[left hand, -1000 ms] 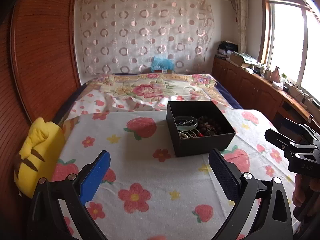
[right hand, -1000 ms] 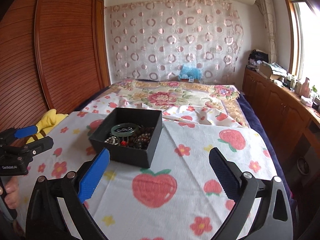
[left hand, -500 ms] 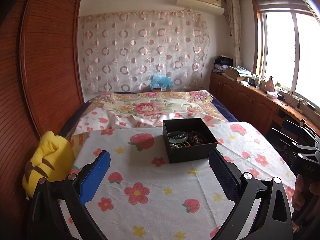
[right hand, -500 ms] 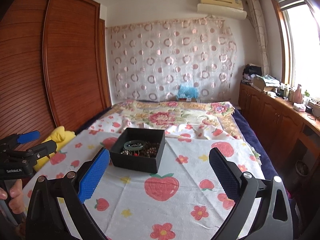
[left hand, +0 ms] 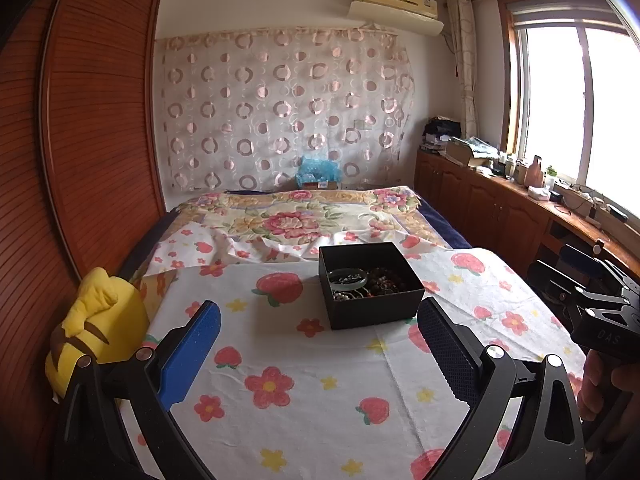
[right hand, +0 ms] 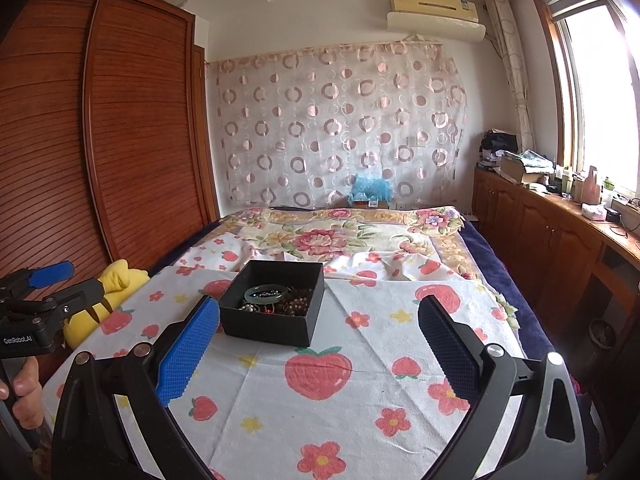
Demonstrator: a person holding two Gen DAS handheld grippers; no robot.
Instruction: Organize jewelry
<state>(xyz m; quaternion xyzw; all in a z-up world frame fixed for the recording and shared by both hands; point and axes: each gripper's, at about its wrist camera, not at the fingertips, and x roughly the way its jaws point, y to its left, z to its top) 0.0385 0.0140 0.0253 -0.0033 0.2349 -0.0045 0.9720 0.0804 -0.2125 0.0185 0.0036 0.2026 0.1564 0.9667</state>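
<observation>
A black open box (left hand: 372, 312) sits on the strawberry-print cloth (left hand: 304, 384) on the bed; it also shows in the right wrist view (right hand: 276, 322). Inside lie a pale green bangle (left hand: 347, 279), dark bead strands (left hand: 386, 280) and small silvery pieces. The bangle (right hand: 264, 293) and beads (right hand: 298, 302) show in the right wrist view too. My left gripper (left hand: 320, 344) is open and empty, held back from the box. My right gripper (right hand: 320, 340) is open and empty, also short of the box.
A yellow plush toy (left hand: 100, 328) lies at the cloth's left edge by the wooden wardrobe (left hand: 80, 140). A floral quilt (left hand: 296, 220) covers the far bed. Wooden cabinets (left hand: 500, 208) with clutter run under the window on the right.
Both grippers have pulled back and tilted up from the box, so it looks smaller and farther. Both stay open and empty.
</observation>
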